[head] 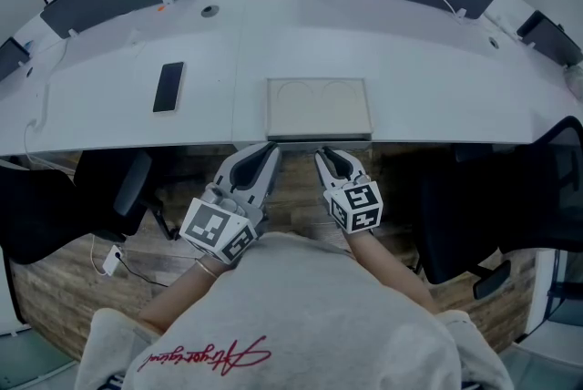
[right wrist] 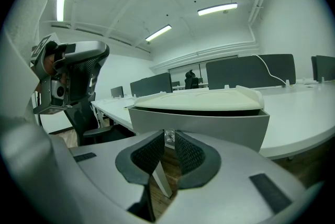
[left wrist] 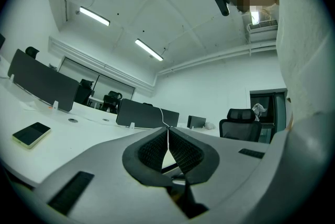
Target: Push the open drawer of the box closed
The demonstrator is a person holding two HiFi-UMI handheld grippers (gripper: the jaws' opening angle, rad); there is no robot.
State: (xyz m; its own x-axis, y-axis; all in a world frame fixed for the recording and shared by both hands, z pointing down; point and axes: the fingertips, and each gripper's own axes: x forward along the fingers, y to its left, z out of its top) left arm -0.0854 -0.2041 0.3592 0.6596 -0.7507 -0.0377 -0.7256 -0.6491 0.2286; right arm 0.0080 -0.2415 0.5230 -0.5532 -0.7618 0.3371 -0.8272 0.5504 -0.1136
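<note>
Aiming my right gripper (right wrist: 168, 136), jaws slightly apart, squarely at the drawer (right wrist: 199, 121) front; left gripper (left wrist: 167, 133) pressed together, idle.

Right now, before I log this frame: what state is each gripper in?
Left gripper: closed, empty.
Right gripper: jaws nearly together, a small shiny knob on the drawer shows between the tips; grip cannot be told.

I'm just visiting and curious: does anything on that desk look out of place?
Only the box at the desk's near edge: its drawer stands a little open, with a dark gap above its front. Nothing looks spilled or broken.
</note>
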